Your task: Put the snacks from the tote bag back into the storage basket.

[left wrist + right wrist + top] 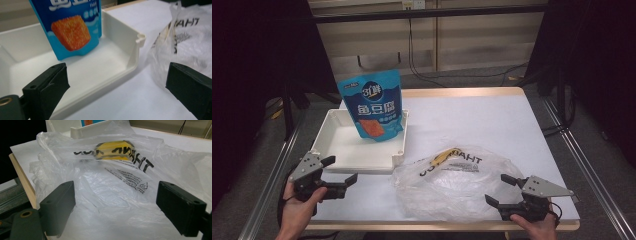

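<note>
One plastic bag (452, 185), one blue pouch (374, 105) and one white tray (357, 150) sit on the bench (492, 120). The bag lies at 10 o'clock of the right gripper (504, 190), near it; both the right and left gripper (341, 169) gape empty.

Item count:

- Pouch (375, 106): one. Blue, standing in the tray.
- Tray (326, 133): one. White, rectangular, on the table's left half.
- Bag (457, 184): one. Clear plastic with black print and a yellow patch, lying beside the tray.
- Table (492, 120): one. White top with a wooden edge.
- Grippers: two. Left gripper (342, 170) at the near left corner; right gripper (499, 190) at the near right corner. Each has two black jaws, four jaws in all, and one grey three-cornered plate, two plates in all.
- Hands: two, one on each gripper.

Total loose items on the table: three, namely pouch, tray, bag.
</note>
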A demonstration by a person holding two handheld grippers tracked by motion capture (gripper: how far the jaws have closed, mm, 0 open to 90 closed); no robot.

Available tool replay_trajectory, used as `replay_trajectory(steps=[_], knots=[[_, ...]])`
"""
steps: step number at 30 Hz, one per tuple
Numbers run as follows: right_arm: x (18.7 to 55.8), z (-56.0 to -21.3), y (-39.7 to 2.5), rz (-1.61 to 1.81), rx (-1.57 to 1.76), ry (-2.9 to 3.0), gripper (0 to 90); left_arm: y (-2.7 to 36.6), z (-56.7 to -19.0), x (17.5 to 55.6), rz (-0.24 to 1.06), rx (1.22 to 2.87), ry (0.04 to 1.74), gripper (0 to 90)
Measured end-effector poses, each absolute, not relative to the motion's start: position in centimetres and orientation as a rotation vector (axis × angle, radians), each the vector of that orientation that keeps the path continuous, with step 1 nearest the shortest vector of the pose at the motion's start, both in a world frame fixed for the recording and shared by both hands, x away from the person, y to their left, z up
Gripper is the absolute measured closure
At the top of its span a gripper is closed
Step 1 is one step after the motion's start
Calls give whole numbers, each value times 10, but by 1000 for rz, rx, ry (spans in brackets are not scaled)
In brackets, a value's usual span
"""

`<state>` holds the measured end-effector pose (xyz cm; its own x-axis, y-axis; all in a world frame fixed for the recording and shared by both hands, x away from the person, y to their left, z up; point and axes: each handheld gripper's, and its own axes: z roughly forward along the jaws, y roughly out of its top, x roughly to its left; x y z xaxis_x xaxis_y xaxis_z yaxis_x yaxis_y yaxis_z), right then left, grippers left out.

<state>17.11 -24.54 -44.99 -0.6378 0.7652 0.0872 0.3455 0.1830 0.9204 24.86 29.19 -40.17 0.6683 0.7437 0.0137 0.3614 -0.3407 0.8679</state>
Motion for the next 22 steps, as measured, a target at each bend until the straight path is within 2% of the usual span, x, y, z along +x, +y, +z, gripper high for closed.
replay_trajectory(steps=[12, 16, 18, 22], knots=[[170, -450, -247, 1438, 1060, 2062, 160, 292, -439, 219, 495, 1922, 922, 33], [168, -449, -247, 1436, 1063, 2054, 162, 293, -452, 212, 530, 1922, 945, 34], [168, -449, -248, 1431, 1060, 2051, 163, 293, -456, 215, 481, 1937, 953, 33], [168, -449, -247, 1433, 1062, 2052, 166, 292, -457, 221, 488, 1917, 942, 33]])
